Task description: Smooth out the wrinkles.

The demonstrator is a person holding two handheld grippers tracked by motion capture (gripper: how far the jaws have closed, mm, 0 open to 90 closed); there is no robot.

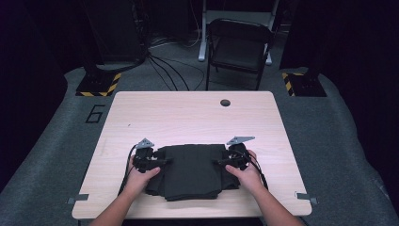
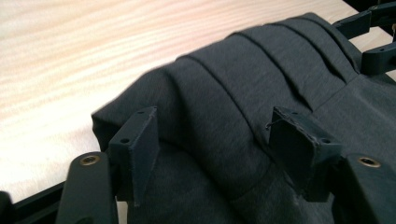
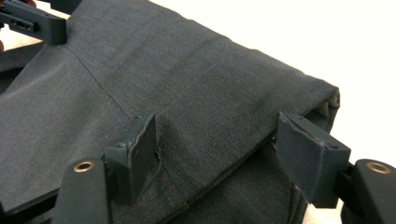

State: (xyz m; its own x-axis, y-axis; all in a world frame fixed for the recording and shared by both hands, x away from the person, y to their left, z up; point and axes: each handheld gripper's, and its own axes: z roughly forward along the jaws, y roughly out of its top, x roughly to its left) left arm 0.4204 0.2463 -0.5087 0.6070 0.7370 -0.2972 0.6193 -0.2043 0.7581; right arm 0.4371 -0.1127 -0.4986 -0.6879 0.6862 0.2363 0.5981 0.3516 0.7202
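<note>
- The folded dark garment [image 1: 192,170] lay flat on the near half of the bench [image 1: 188,113], its front edge close to the person's side, with a claw at each of its short ends.
- Its long axis ran across the bench from left to right, so each claw faced inward along that axis, toward the other.
- The left claw [image 1: 160,161] sat at the garment's left edge; in the left gripper view [image 2: 215,140] its jaws stood wide apart, astride a raised fold of cloth, pads clear of the fabric and gripping nothing.
- The right claw [image 1: 221,162] sat at the right edge; in the right gripper view [image 3: 217,140] its jaws likewise stood wide, straddling the folded corner where the layered edges showed, with no cloth pinched.
- Both hands lay about equally near the garment, each at its own end; neither had the better reach for the middle.
- By my judgement, the next move turned on that symmetry: the cloth lay straight ahead of each claw, between the open jaws, so either could close on its own end.
- Farther off, the bench top [image 2: 70,51] beyond the garment lay bare.
</note>
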